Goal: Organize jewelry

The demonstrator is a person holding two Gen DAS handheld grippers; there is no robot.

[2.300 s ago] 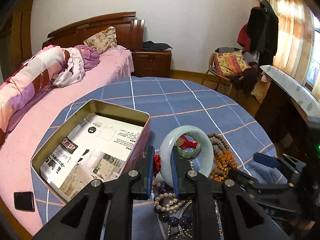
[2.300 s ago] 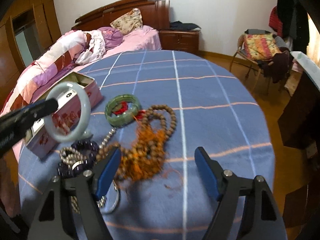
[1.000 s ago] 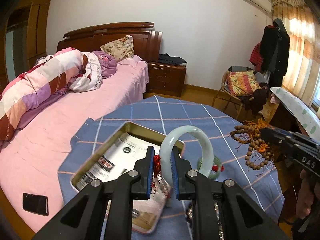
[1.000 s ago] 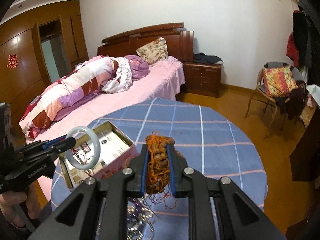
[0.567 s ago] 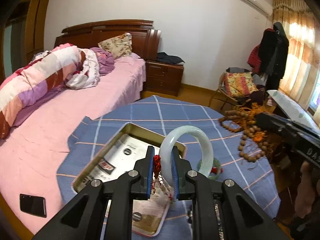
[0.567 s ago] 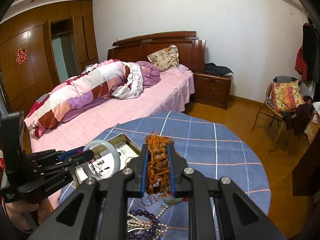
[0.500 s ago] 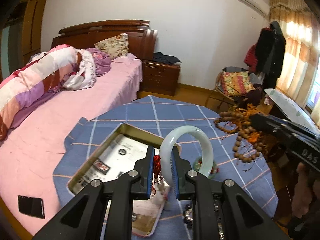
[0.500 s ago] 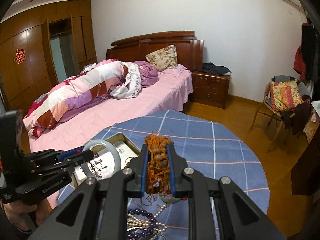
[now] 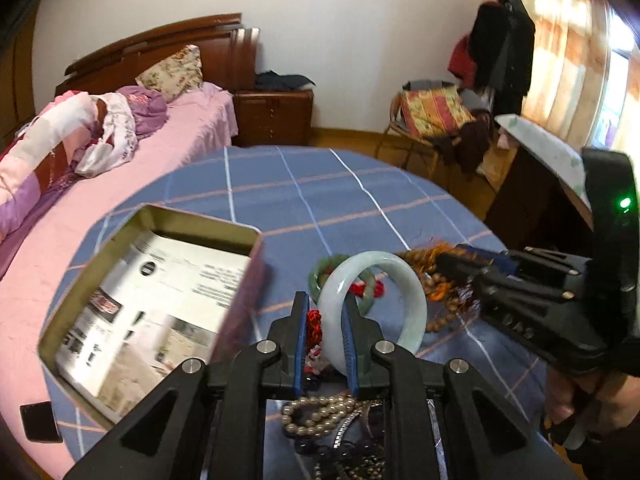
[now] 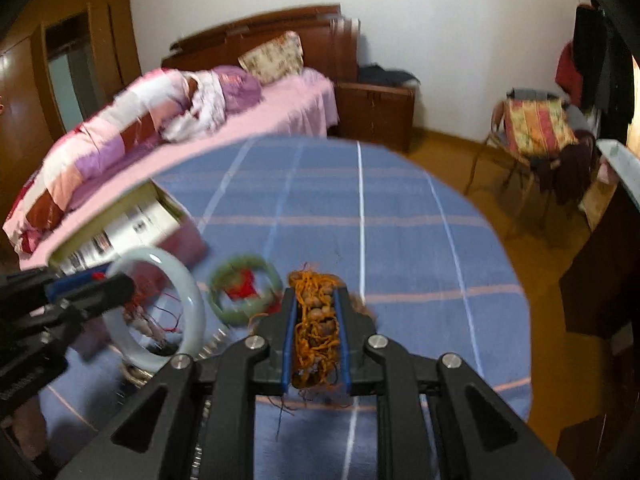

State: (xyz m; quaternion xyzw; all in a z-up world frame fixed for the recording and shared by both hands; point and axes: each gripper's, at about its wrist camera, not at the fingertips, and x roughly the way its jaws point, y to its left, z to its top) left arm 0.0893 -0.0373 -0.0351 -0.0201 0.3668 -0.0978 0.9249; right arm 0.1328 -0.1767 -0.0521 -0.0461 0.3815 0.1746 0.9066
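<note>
In the left wrist view, our left claw (image 9: 323,334) is squeezed tight on a pale white-green jade bangle (image 9: 376,308). The bangle stands upright between the two blue pads, above the round worktop with the blue checked cloth (image 9: 320,196). A bit of red string (image 9: 314,326) hangs beside the bangle, inside the claw. To the left sits an open gold metal tin with printed paper inside (image 9: 156,300). It rests on the worktop, and its near edge looks blurry. Behind the bangle lies a dark green bangle with a red tassel (image 9: 344,280), flat on the cloth. Below our claw we see a string of cream pearl beads (image 9: 316,416) and some darker beads in a pile. On the right, our right claw (image 9: 460,258) holds a bunch of brown wooden beads with orange threads (image 9: 438,284), and some of the beads hang down from it. A pink bed (image 9: 188,140) stands behind the worktop.

In the right wrist view, our right claw (image 10: 316,320) is clamped on the brown wooden beads with orange threads (image 10: 316,320), which fill the gap between its pads. Loose threads dangle below. On the left, our left claw (image 10: 100,288) grips the pale bangle (image 10: 188,308) near the tin (image 10: 132,228). The dark green bangle (image 10: 244,292) lies on the blue cloth (image 10: 400,240) between the two claws. A chair with a striped cushion (image 10: 536,128) stands far off on the right.
</note>
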